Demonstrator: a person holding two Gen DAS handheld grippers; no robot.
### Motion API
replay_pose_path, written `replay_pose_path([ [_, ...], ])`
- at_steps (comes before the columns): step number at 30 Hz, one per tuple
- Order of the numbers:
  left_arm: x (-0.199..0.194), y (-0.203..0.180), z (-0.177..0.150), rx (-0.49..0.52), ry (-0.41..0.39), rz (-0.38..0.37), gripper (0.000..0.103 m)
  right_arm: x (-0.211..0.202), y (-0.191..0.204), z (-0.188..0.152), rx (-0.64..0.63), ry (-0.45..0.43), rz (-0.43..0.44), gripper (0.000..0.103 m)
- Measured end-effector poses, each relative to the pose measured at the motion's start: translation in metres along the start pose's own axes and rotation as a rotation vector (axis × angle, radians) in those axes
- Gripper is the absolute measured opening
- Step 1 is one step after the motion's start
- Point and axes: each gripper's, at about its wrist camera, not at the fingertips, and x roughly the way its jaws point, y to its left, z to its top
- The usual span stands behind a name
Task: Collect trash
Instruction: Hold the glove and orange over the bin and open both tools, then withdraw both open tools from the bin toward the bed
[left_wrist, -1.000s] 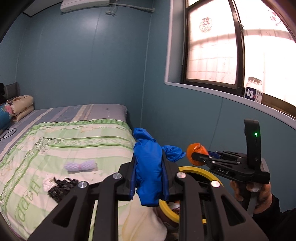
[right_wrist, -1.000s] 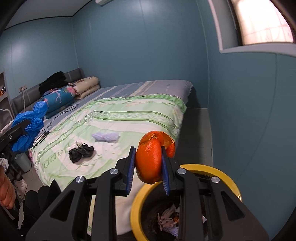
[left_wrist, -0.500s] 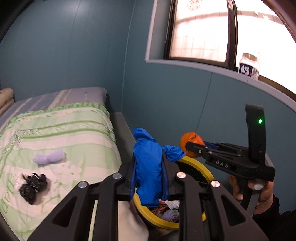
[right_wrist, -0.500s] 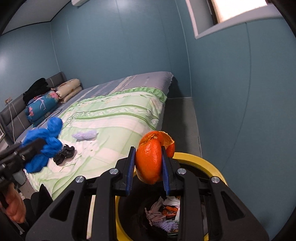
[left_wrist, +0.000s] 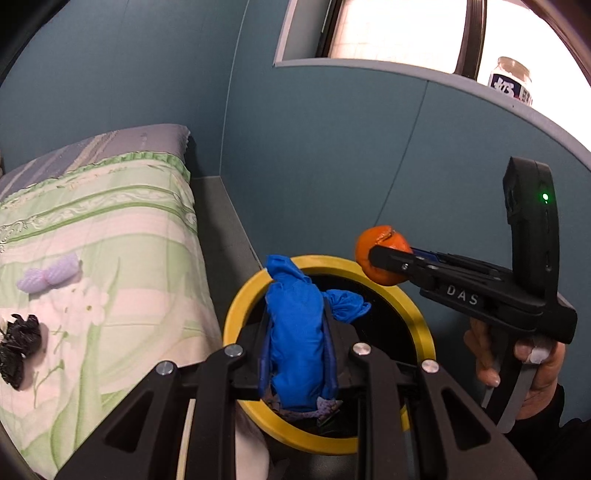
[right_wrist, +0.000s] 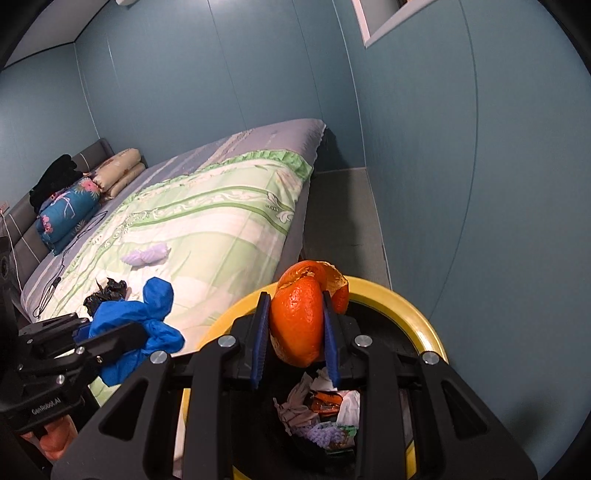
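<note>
My left gripper is shut on a crumpled blue glove and hangs over the mouth of a round bin with a yellow rim. My right gripper is shut on a piece of orange peel above the same bin's yellow rim. Each view shows the other gripper: the right gripper with the peel over the bin's far right edge, the left gripper with the glove at the bin's left. Paper and wrappers lie inside the bin.
A bed with a green quilt stands left of the bin. On it lie a purple wrapper and a black crumpled bag. A teal wall stands close behind the bin, with a jar on the window sill.
Both grippers have sunk and tipped downward toward the bin, which now fills more of each view. The left gripper has swung right from over the bed. Both grips are unchanged.
</note>
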Motion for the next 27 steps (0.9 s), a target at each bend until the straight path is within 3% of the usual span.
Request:
replay_pose_path([
  [10,0.021,0.000,-0.007,-0.010,0.058,-0.042,0.021,0.013,-0.008,-0.004,0.017,0.052,-0.006,0.025],
  [22,0.028,0.005,-0.009,-0.019,0.065,-0.042,0.022,0.018,-0.012,-0.004,0.024,0.077,-0.007,0.028],
  [25,0.026,0.006,-0.011,-0.030,0.058,-0.026,0.032,0.016,-0.015,-0.003,0.039,0.067,-0.009,0.041],
  [27,0.024,0.007,-0.011,-0.039,0.053,-0.021,0.043,0.014,-0.016,-0.002,0.044,0.061,-0.018,0.043],
])
